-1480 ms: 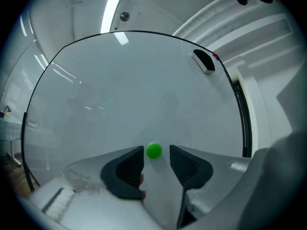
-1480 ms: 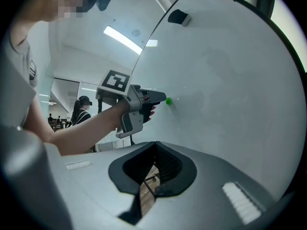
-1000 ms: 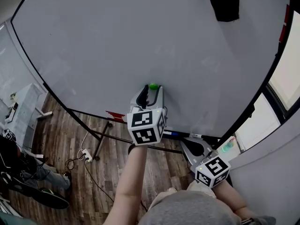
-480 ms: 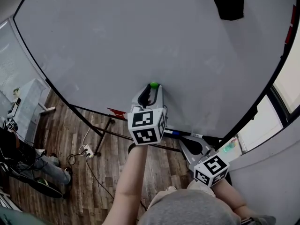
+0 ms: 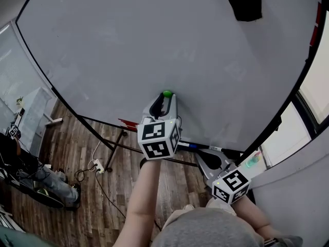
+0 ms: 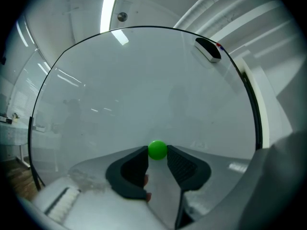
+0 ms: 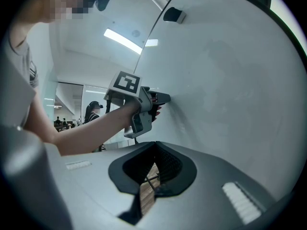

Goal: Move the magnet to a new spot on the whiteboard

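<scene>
A small green round magnet (image 5: 167, 93) sticks to the grey whiteboard (image 5: 154, 45) near its lower edge. My left gripper (image 5: 165, 98) points level at the board. Its jaws have just been closing, and in the left gripper view both dark pads (image 6: 178, 161) press on the sides of the magnet (image 6: 157, 149). My right gripper (image 5: 208, 160) hangs lower and to the right, near the board's tray, with its jaws together and nothing between them (image 7: 154, 145). The right gripper view also shows the left gripper (image 7: 158, 98) against the board.
A black eraser (image 5: 245, 1) clings to the top of the board. Markers (image 5: 205, 148) lie on the tray under it. Red strips (image 5: 313, 24) sit at the board's right edge. The stand's legs and a power strip (image 5: 95, 167) are on the wood floor, where a person (image 5: 31, 184) sits at the left.
My left gripper's jaws have narrowed onto the green magnet. Both hands stay where they were; only the head view has shifted slightly.
</scene>
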Action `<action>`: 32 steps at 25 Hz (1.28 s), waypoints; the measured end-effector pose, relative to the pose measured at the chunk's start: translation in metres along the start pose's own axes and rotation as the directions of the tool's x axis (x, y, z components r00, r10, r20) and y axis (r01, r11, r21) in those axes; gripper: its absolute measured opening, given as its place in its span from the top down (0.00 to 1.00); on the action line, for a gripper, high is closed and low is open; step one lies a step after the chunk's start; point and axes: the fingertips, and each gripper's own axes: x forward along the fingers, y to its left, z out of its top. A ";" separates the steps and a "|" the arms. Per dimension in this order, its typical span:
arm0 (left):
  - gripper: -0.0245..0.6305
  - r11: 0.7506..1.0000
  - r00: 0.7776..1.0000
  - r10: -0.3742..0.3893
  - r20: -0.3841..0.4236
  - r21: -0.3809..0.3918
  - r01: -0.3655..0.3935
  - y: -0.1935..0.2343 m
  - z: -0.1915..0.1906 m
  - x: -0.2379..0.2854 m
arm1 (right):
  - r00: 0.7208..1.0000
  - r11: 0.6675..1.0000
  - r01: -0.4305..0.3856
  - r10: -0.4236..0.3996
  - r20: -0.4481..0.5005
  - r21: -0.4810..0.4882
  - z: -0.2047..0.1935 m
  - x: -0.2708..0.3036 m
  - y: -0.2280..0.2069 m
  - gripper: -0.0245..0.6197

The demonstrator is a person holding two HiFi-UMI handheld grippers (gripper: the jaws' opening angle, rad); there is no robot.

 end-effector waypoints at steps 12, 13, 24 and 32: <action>0.76 1.000 1.000 0.010 0.005 -0.024 -0.010 -0.002 -0.009 -0.043 | 1.000 1.000 -0.025 0.025 0.016 0.000 -0.001 -0.005 0.015 0.98; 0.76 1.000 1.000 0.010 0.004 -0.028 -0.010 -0.002 -0.010 -0.047 | 0.999 1.000 -0.026 0.026 0.018 -0.001 -0.001 -0.006 0.017 0.98; 0.76 0.996 1.000 0.017 0.013 -0.091 -0.015 -0.016 -0.021 -0.098 | 0.999 1.000 -0.017 0.018 0.033 -0.011 0.000 -0.024 0.023 0.98; 0.76 0.995 1.000 0.026 0.007 -0.095 -0.026 -0.027 -0.035 -0.137 | 0.999 1.000 -0.005 0.006 0.048 -0.019 0.004 -0.037 0.026 0.98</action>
